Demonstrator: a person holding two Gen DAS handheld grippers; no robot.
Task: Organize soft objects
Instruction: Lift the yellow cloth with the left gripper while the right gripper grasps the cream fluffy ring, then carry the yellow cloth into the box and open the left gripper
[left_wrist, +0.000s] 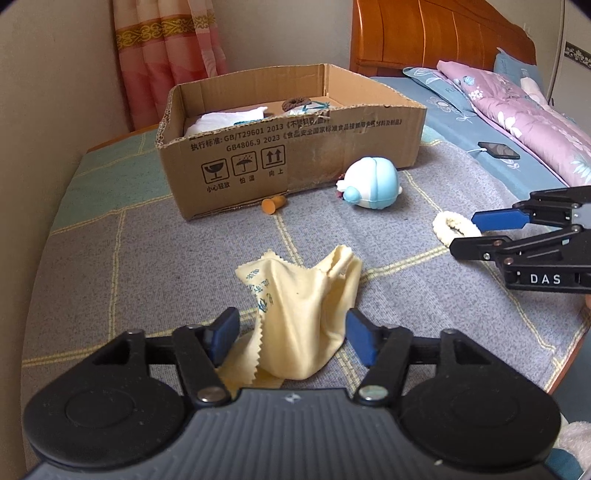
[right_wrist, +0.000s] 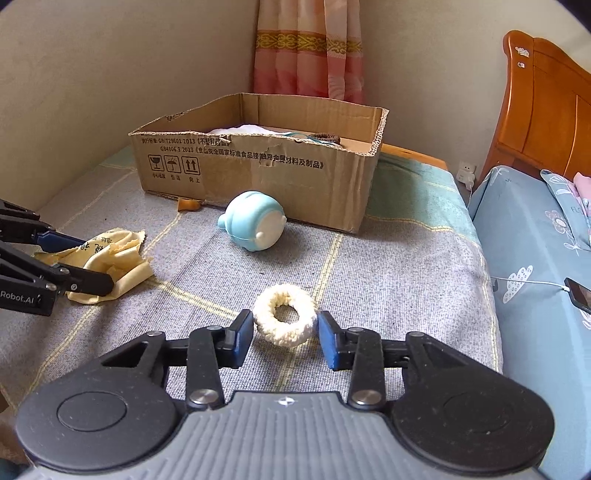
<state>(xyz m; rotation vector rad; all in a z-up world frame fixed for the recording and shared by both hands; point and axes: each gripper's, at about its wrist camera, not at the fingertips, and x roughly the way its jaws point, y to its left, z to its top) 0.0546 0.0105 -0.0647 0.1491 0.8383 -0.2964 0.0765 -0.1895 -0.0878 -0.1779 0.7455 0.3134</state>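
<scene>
Fingers of the left gripper are standing wide apart on either side of the crumpled yellow cloth, not yet pinching it, while the right gripper is spreading its blue pads just as wide around the cream scrunchie lying flat on the grey blanket. Both soft things are sitting well short of the cardboard box, which is already holding some white fabric and what seems to be a brown hair tie, though the box wall is hiding most of it. For a sound grasp, each gripper is needing to sink low enough to catch material rather than blanket: the cloth at its raised fold, the scrunchie across its ring. A blue-and-white toy is lying near the box front, so lifting clear over it is looking wise.
</scene>
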